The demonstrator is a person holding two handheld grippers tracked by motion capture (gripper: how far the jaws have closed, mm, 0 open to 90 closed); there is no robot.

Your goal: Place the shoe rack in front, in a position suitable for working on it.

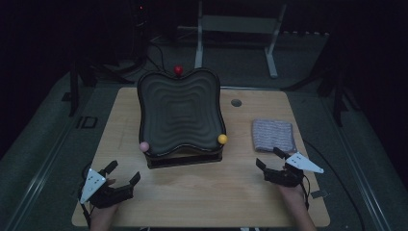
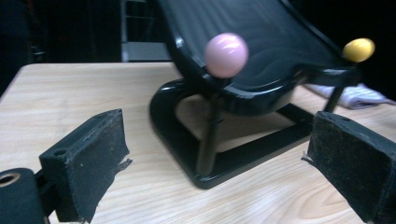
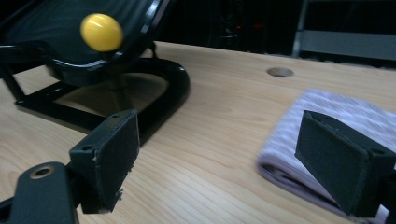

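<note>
A black wavy tray-shaped rack (image 1: 180,113) (image 2: 261,42) (image 3: 51,32) tilts on a black stand (image 2: 187,140) in the middle of the table. It carries a pink knob (image 1: 144,146) (image 2: 226,54) at its near left corner, a yellow knob (image 1: 222,139) (image 2: 358,49) (image 3: 101,31) at the near right and a red knob (image 1: 178,70) at the back. A folded lilac cloth (image 1: 273,135) (image 3: 327,135) lies to the right. My left gripper (image 1: 123,174) (image 2: 215,154) rests open near the front left. My right gripper (image 1: 269,157) (image 3: 219,149) is open just before the cloth. Both hold nothing.
The wooden table (image 1: 202,187) has a round cable hole (image 1: 236,102) (image 3: 279,72) behind the cloth. A white frame (image 1: 235,29) stands on the dark floor beyond the table. Bare wood lies between the two grippers.
</note>
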